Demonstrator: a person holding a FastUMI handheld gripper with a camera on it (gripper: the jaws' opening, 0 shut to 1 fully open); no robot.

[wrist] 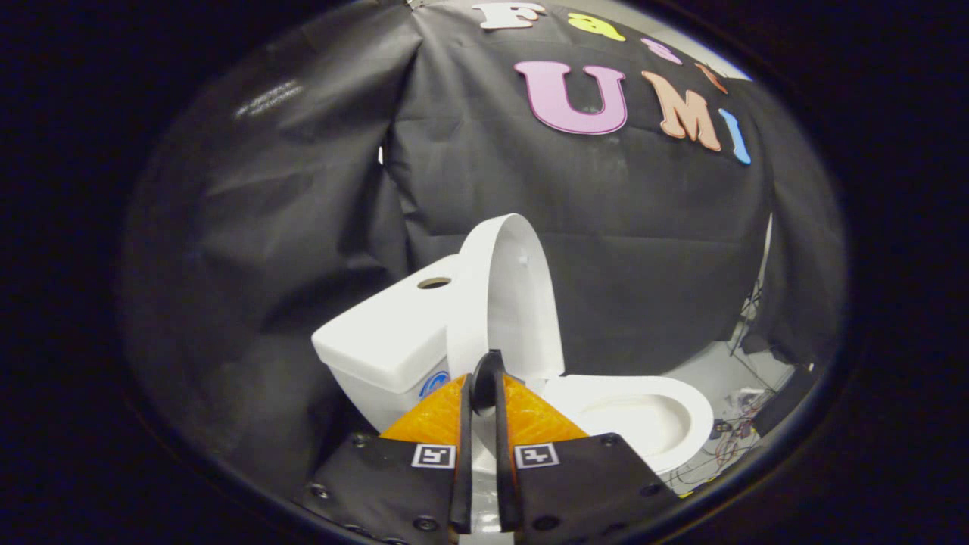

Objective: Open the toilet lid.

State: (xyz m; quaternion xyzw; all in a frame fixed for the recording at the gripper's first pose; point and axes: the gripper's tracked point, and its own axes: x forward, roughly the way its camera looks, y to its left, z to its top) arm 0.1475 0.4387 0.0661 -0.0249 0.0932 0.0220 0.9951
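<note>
A white toilet [628, 420] stands on the floor before a black cloth wall, its lid [509, 299] raised upright and leaning back toward the tank [386, 341], which sits to the left with a round hole in its top. The claw [485, 378] hovers near the lid's lower edge, its two fingers drawn nearly together with only a thin gap, gripping nothing. The open bowl lies to the right, with loose cables [727, 446] on the floor beyond.
</note>
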